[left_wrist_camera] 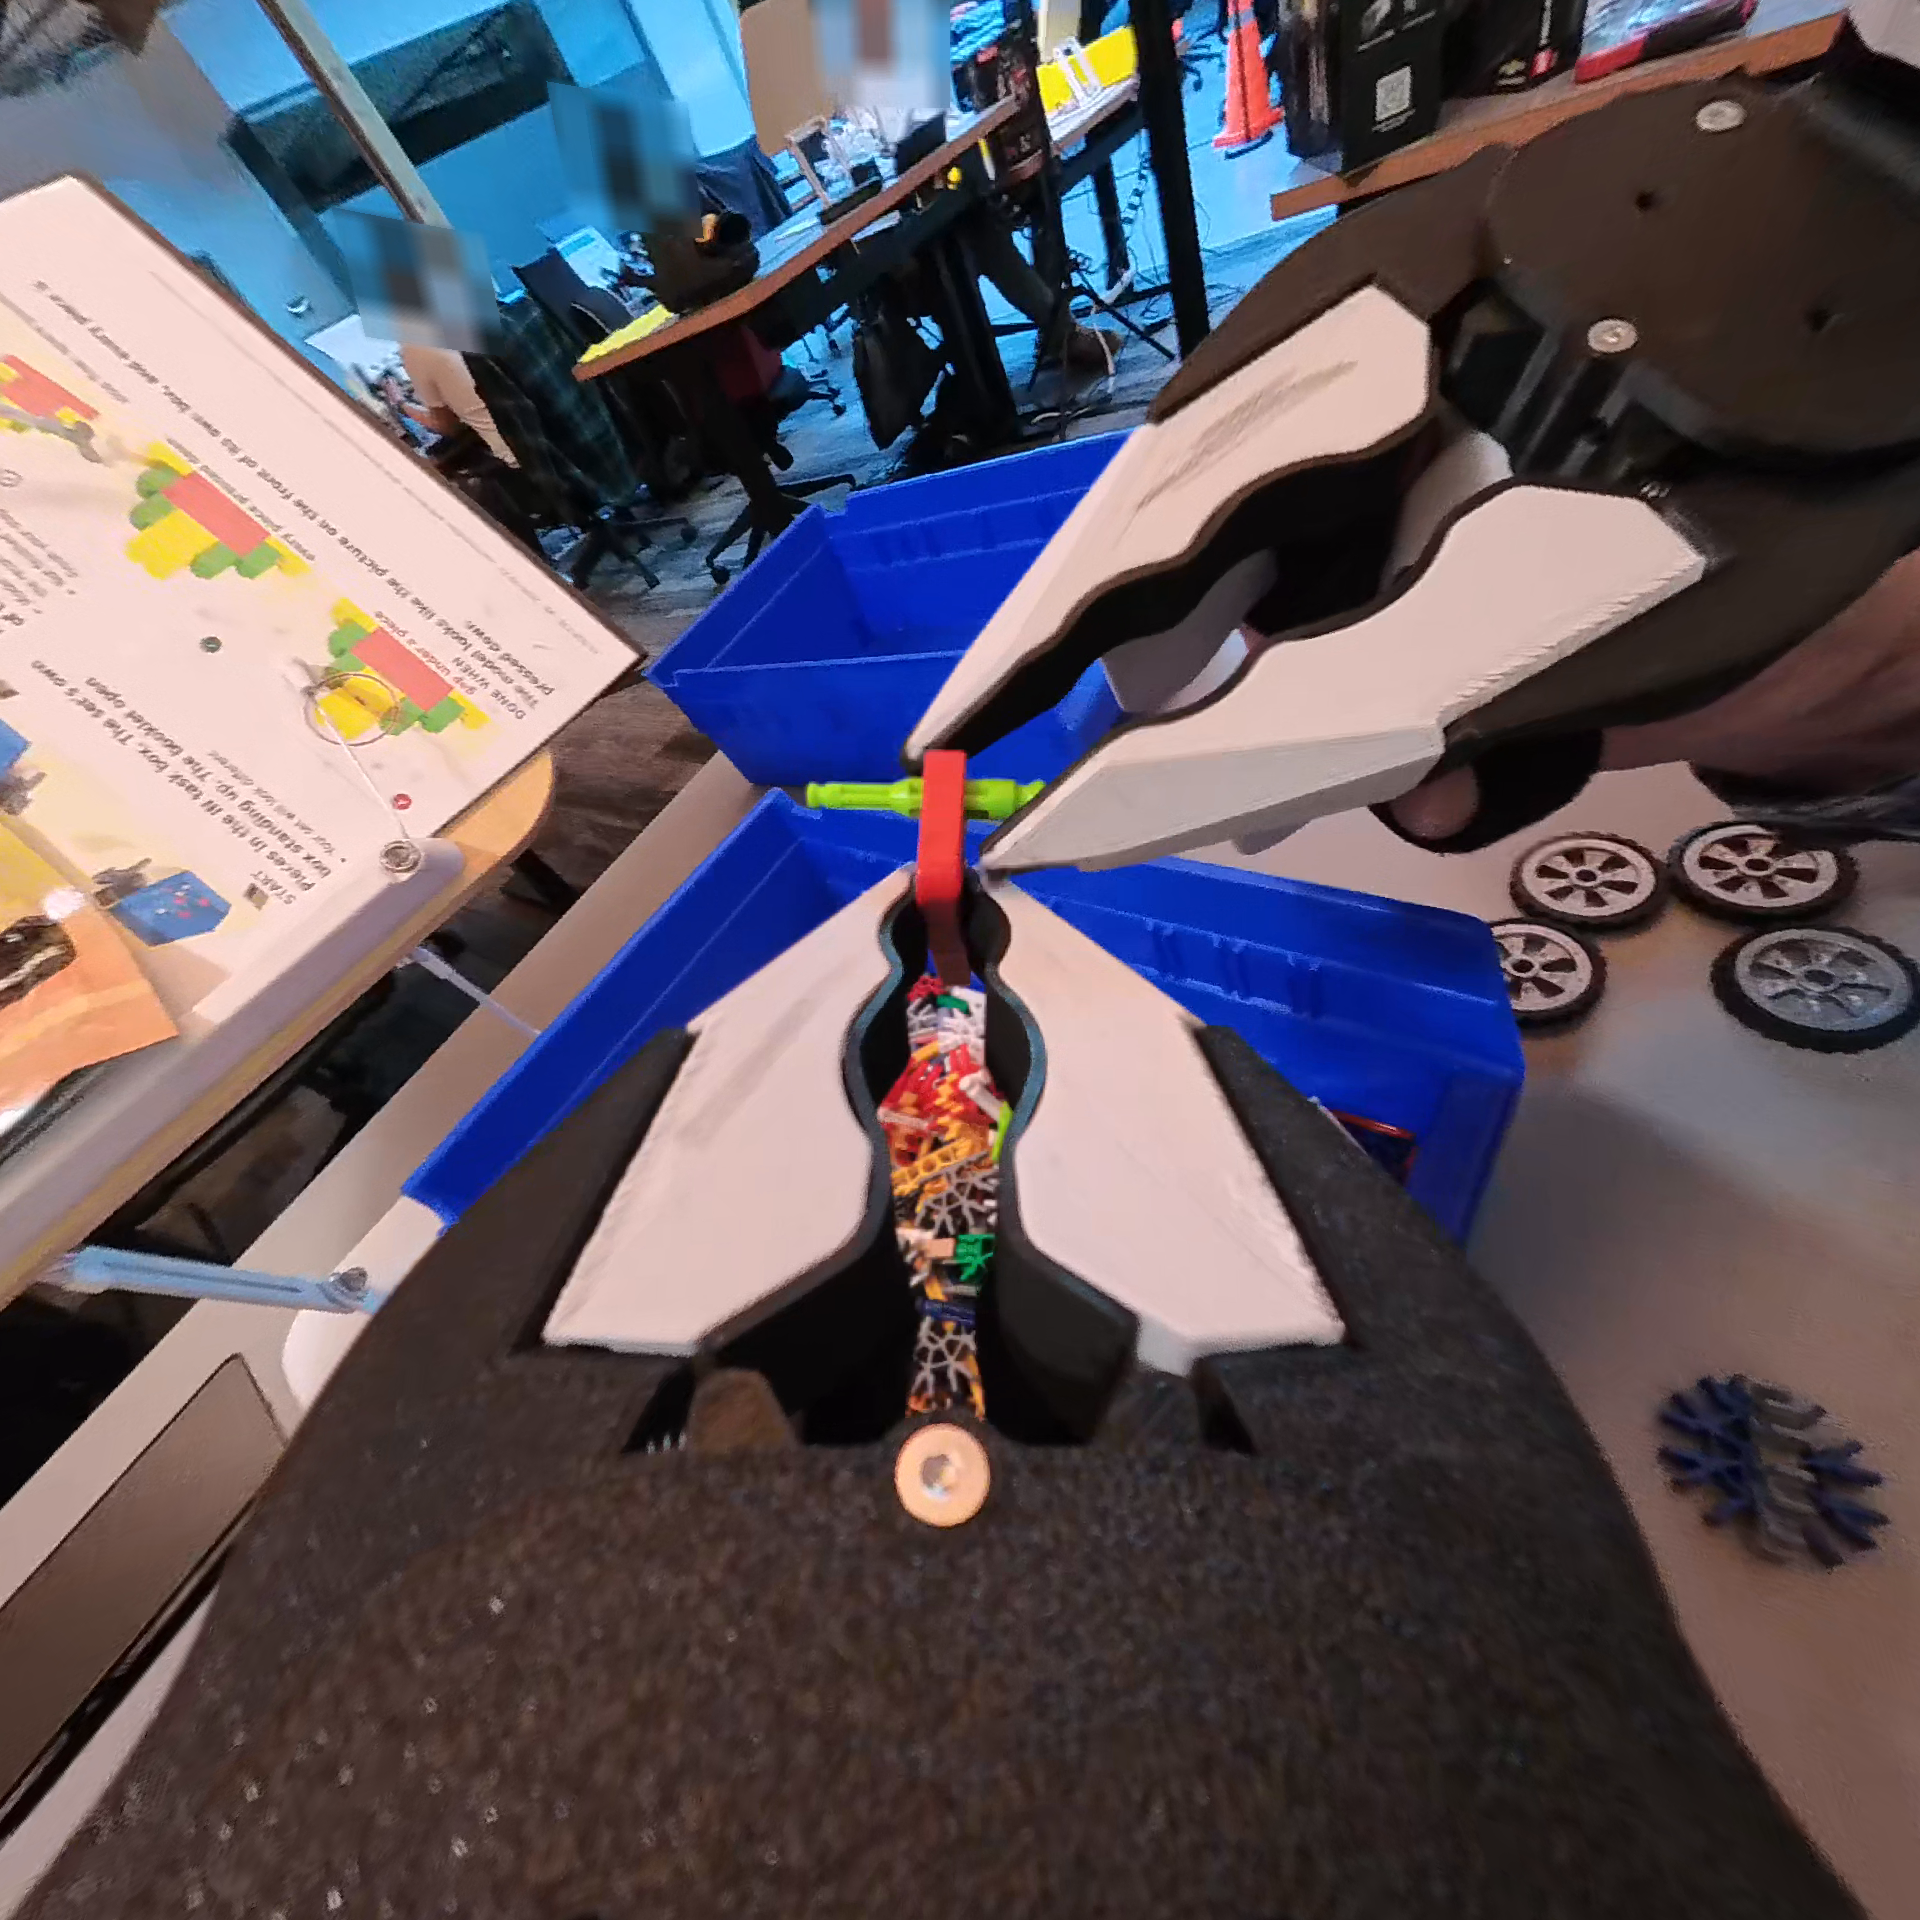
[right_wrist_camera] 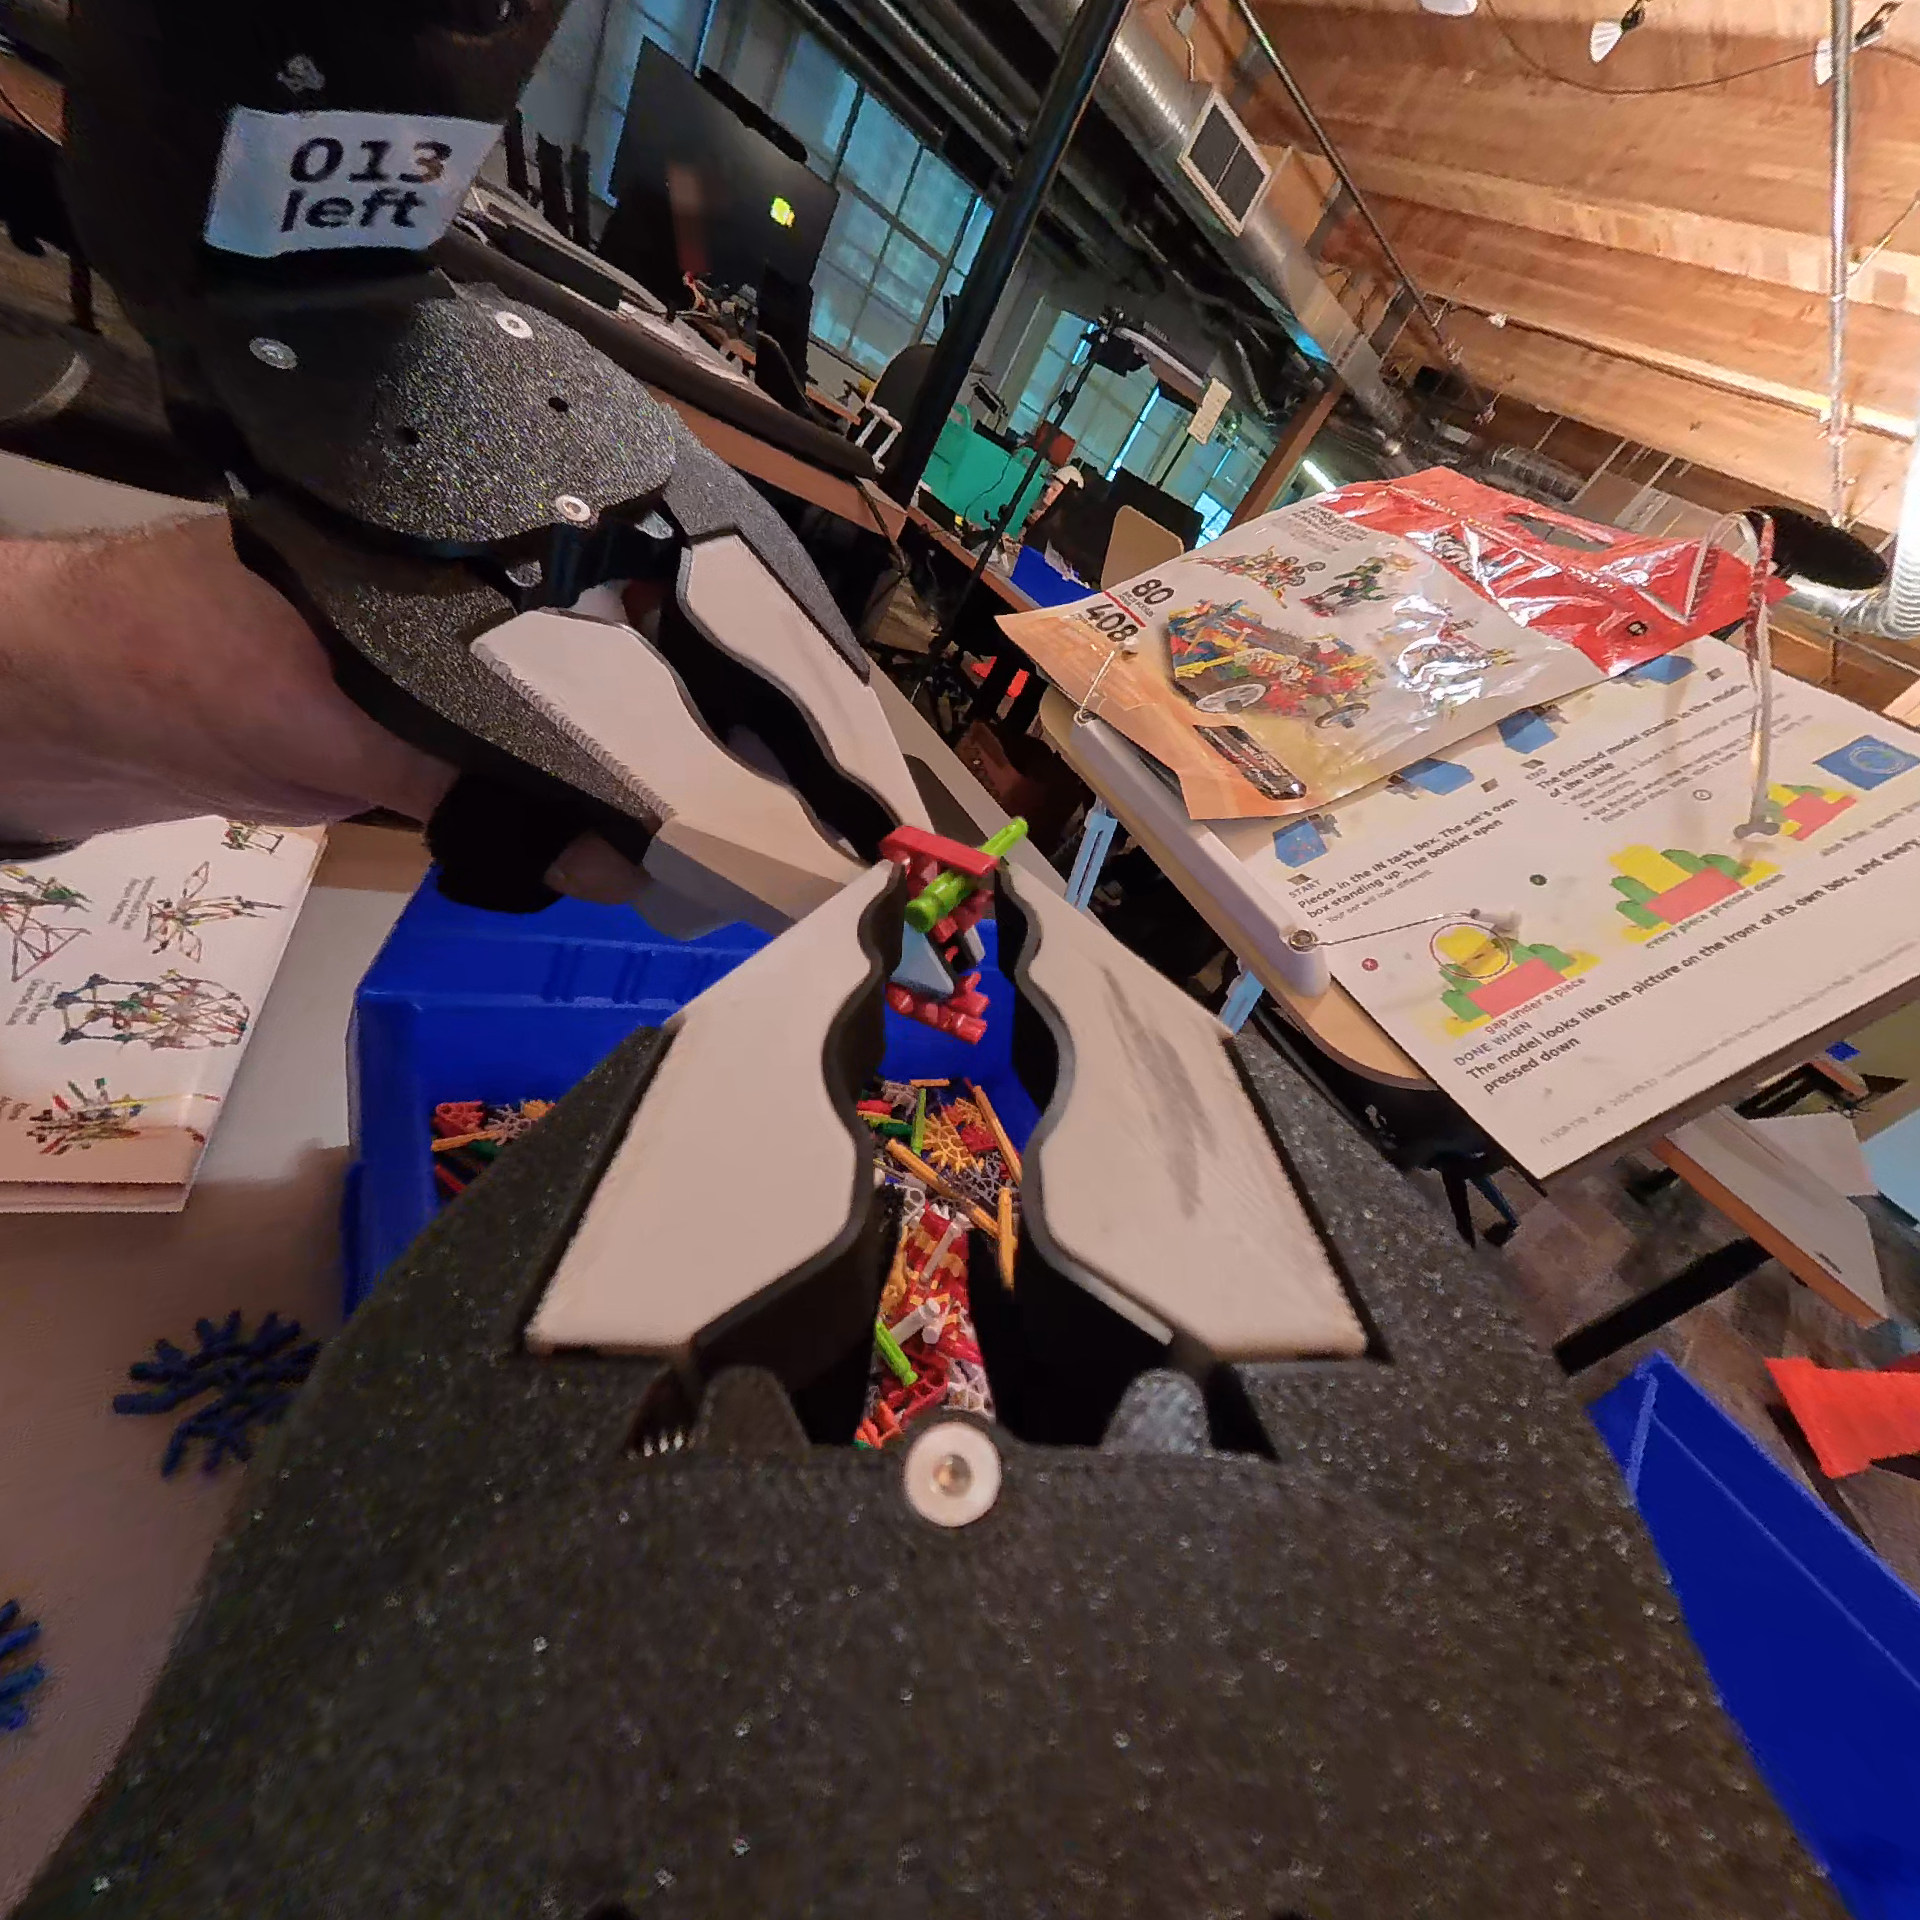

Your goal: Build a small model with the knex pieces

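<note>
Above the blue bin [left_wrist_camera: 1299, 997] of mixed construction-toy pieces, you are holding two small parts together, and much of them is hidden. In the left wrist view the lower half of the red connector [left_wrist_camera: 941, 842] is disappearing between your left tongs [left_wrist_camera: 943, 883], and the green rod [left_wrist_camera: 914, 796] is cut across its middle by that connector. In the right wrist view a small red assembly [right_wrist_camera: 940, 997] is hanging below the connector [right_wrist_camera: 938, 852], blurred and hard to make out.

The green rod [right_wrist_camera: 961, 873] is lying with its long axis crosswise to the left tongs, level in the left wrist view, and in the right wrist view slanting up towards the right. The red connector is standing upright, its long axis running away from the left tongs.

Your left tongs are clenched on the red connector, tips nearly together. Your right tongs [right_wrist_camera: 945, 883] are a little apart, their tips lying on either side of the green rod; whether they are pressing on it, I cannot tell.

On the counter [left_wrist_camera: 1662, 1195], four wheels [left_wrist_camera: 1704, 925] are lying right of the bin, and a dark blue snowflake connector [left_wrist_camera: 1766, 1465] is lying nearer you.
</note>
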A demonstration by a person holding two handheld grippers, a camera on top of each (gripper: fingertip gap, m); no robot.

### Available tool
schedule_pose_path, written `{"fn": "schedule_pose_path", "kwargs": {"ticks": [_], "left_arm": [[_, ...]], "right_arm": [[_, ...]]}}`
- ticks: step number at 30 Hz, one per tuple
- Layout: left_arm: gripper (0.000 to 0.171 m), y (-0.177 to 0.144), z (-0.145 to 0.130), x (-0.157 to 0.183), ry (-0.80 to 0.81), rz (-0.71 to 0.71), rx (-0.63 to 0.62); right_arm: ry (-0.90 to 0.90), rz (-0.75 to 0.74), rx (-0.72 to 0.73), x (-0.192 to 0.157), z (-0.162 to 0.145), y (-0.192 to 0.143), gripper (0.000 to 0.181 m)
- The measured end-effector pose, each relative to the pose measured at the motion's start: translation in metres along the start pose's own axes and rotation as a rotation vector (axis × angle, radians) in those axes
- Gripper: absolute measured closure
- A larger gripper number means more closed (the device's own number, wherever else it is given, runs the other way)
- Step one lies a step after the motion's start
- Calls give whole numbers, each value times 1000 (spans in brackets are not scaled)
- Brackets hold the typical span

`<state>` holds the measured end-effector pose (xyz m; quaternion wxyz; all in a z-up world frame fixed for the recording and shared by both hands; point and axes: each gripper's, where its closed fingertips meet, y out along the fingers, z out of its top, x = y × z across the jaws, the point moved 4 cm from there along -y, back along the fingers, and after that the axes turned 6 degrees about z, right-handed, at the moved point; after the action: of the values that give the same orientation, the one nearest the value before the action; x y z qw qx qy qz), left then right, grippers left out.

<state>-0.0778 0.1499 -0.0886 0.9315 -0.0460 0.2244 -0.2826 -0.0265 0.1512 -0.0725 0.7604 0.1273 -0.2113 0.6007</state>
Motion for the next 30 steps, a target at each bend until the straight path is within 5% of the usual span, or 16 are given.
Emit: {"fn": "schedule_pose_path", "kwargs": {"ticks": [16,30], "left_arm": [[168,0,2,-2,64,67,-15],[166,-4,-2,11,162,-50,-33]], "right_arm": [[-101,-93,-32,0,1,1,169],[-46,75,-26,-2,-3,-7,179]]}}
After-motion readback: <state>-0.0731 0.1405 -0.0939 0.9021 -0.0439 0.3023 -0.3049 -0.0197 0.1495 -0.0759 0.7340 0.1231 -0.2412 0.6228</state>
